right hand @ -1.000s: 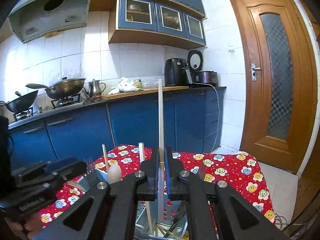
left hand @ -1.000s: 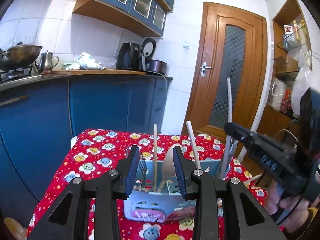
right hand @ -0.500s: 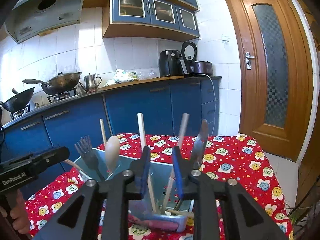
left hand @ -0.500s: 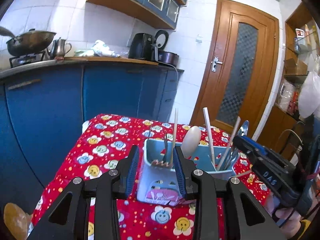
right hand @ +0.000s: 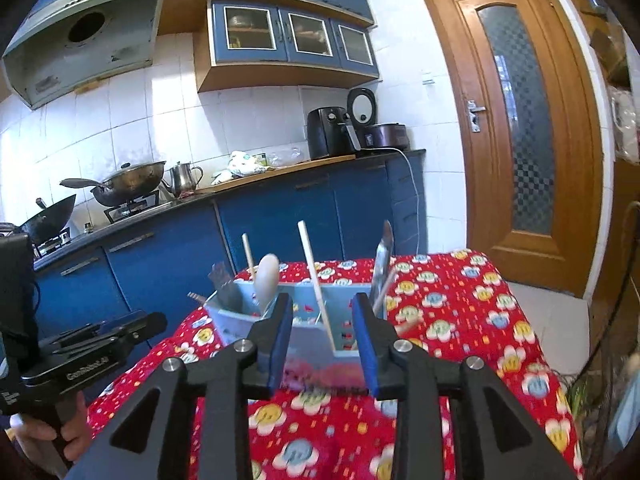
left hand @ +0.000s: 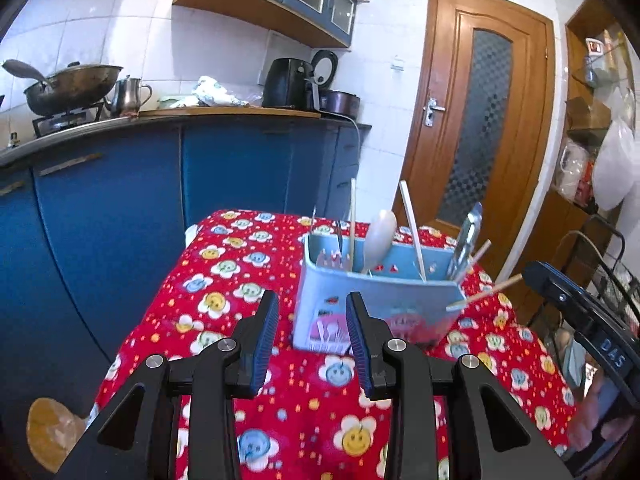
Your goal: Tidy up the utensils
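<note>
A light blue utensil holder (left hand: 380,308) (right hand: 304,334) stands on the table with the red flowered cloth (left hand: 240,280) (right hand: 460,300). In it stand a white spoon (left hand: 380,236) (right hand: 267,280), forks (left hand: 332,258) (right hand: 224,286), pale chopsticks (left hand: 412,232) (right hand: 314,272) and a metal blade (left hand: 466,240) (right hand: 382,256). My left gripper (left hand: 311,308) hangs open, short of the holder's front left corner, with nothing between its pads. My right gripper (right hand: 322,304) is a little short of the holder; its jaws are opening and nothing is between them.
Blue kitchen cabinets (left hand: 120,208) with a stove, a wok (left hand: 68,84) and a kettle run behind the table. A wooden door (left hand: 480,120) stands at the back right. The table's near left edge (left hand: 132,332) drops off beside the cabinets. Shelves and bags (left hand: 608,168) crowd the right.
The right gripper let go of the long pale stick it held upright over the holder, opened and drew back. The left gripper also drew back, so the holder looks farther off.
</note>
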`<state>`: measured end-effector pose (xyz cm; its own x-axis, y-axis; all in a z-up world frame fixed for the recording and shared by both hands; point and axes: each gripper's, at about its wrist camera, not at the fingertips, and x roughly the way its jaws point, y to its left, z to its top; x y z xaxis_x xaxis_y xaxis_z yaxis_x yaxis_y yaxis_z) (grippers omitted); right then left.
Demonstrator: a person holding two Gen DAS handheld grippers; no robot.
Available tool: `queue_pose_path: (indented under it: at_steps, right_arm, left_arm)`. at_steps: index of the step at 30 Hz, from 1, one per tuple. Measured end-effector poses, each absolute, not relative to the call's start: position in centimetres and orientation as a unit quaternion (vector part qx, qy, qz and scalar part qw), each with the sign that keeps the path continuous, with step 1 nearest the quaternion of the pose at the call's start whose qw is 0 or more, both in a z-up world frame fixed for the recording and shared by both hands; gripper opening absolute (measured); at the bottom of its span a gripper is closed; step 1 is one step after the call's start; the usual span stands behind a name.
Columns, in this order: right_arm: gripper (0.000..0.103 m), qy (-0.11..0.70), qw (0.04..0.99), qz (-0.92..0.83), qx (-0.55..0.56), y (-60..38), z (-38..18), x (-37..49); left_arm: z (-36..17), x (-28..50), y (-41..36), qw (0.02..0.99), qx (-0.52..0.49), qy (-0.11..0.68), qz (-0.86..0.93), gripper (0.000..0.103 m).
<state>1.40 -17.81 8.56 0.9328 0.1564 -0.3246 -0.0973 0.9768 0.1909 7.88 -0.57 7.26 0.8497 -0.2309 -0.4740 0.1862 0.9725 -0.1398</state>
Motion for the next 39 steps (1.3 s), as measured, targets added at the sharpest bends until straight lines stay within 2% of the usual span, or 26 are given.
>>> queue_pose_path:
  at_steps: [5, 11, 17, 19, 24, 39]
  right_arm:
    - [0.038, 0.177, 0.978, 0.054, 0.092, -17.2, 7.2, -1.3]
    - [0.045, 0.183, 0.978, 0.038, 0.094, -16.5, 4.7, -3.4]
    - [0.062, 0.188, 0.98, 0.019, 0.059, -15.5, 2.9, -4.2]
    - [0.071, 0.186, 0.981, 0.014, 0.049, -15.1, 2.5, -4.5]
    - [0.082, 0.184, 0.982, 0.006, 0.049, -15.2, 1.9, -4.8]
    - [0.084, 0.193, 0.979, 0.004, 0.061, -15.6, 1.4, -4.9]
  left_arm:
    - [6.6, 6.5, -0.5, 0.96, -0.039, 0.254, -0.108, 0.036]
    - [4.9, 5.2, -1.0, 0.961, -0.025, 0.259, -0.098, 0.052]
    - [3.5, 4.1, -1.7, 0.964, -0.002, 0.252, -0.082, 0.064]
    - [3.0, 3.9, -1.7, 0.965, -0.001, 0.25, -0.078, 0.067]
    - [1.9, 3.9, -1.6, 0.961, -0.01, 0.264, -0.077, 0.069]
    - [1.5, 3.5, -1.5, 0.964, -0.003, 0.257, -0.062, 0.069]
